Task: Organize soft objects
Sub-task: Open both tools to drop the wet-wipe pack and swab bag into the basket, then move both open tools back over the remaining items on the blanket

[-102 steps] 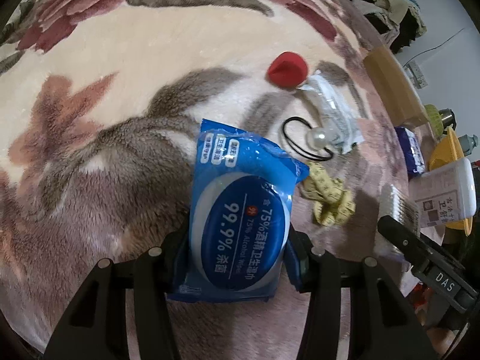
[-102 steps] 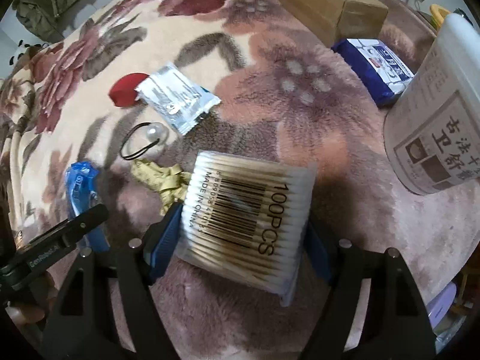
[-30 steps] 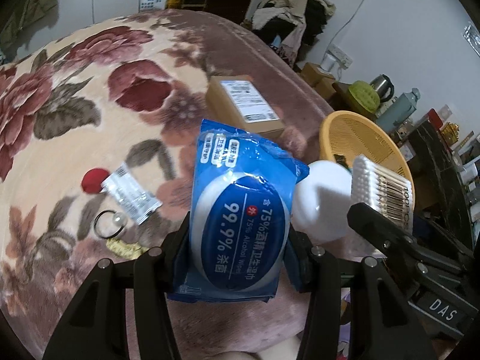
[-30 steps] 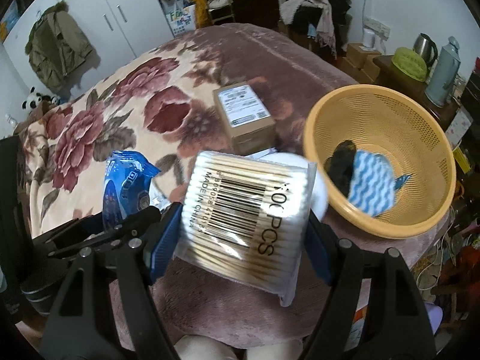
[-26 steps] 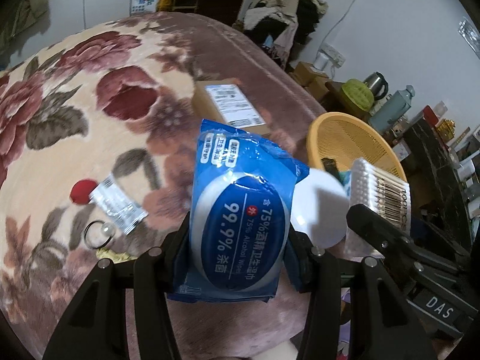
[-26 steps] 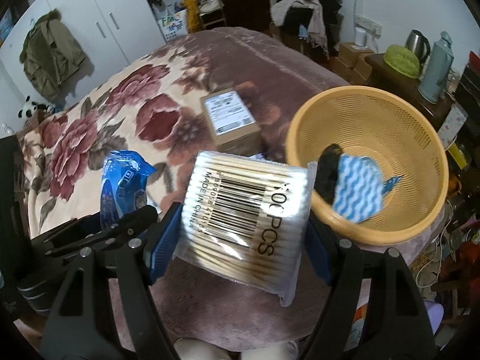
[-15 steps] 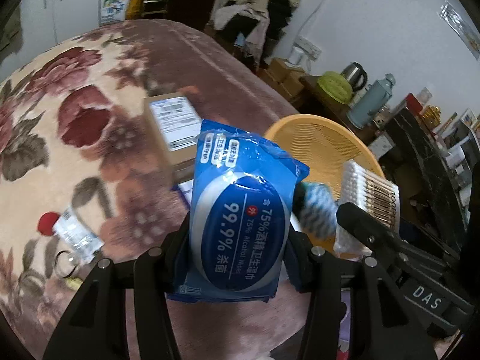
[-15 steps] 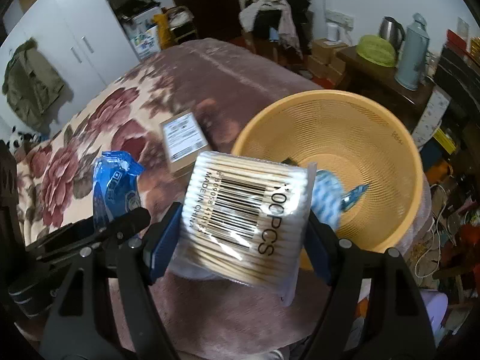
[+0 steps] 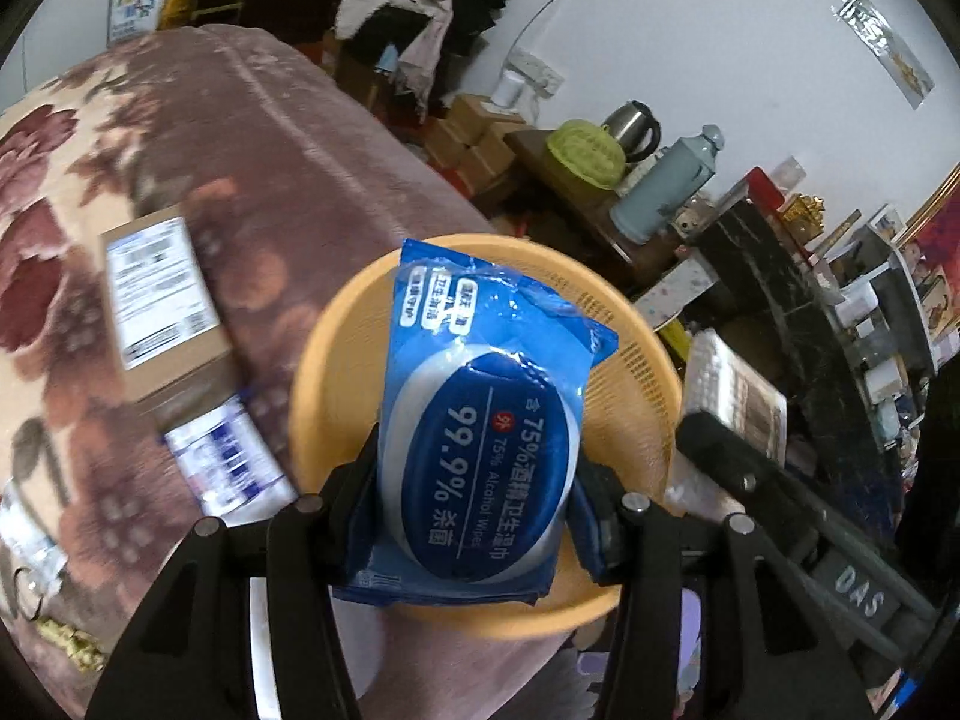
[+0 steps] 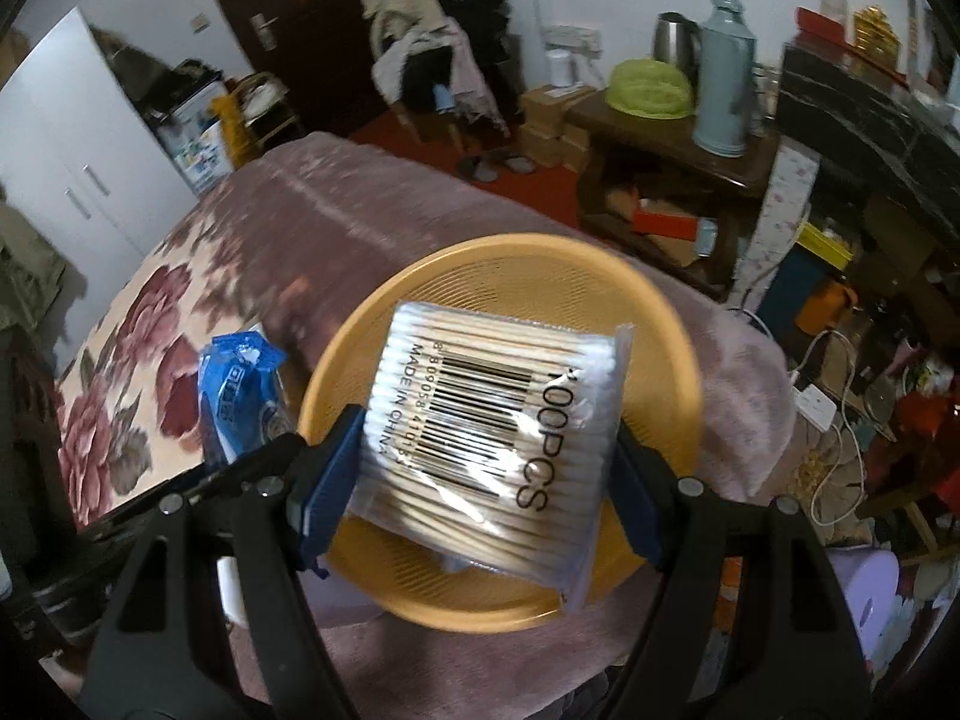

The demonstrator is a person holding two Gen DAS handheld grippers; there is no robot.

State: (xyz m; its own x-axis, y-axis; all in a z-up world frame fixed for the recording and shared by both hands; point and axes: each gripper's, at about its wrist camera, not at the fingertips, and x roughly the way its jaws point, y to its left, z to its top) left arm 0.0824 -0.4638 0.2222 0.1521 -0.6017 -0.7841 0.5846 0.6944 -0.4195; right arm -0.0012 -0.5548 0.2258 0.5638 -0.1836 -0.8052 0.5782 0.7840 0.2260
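Both packs hung over the basket, ready to drop.

The glossy blue wipes pack [image 9: 480, 444] was pinched in the left gripper [image 9: 474, 498], the crinkly cotton-swab bag [image 10: 492, 438] in the right gripper [image 10: 486, 468], above the ribbed orange plastic basket [image 10: 660, 360] on the plush floral bed [image 9: 252, 144]; next, I judged, both jaws should spread.

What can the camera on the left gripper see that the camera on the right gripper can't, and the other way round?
Only the left wrist view shows the cardboard box and the small blue-and-white packet lying on the floral blanket.

Only the right wrist view shows the white wardrobe and the dark door.

Both show the yellow basket, the left gripper clamping the blue wipes pack, the right gripper clamping the cotton swab pack, plus the green thermos and kettle.
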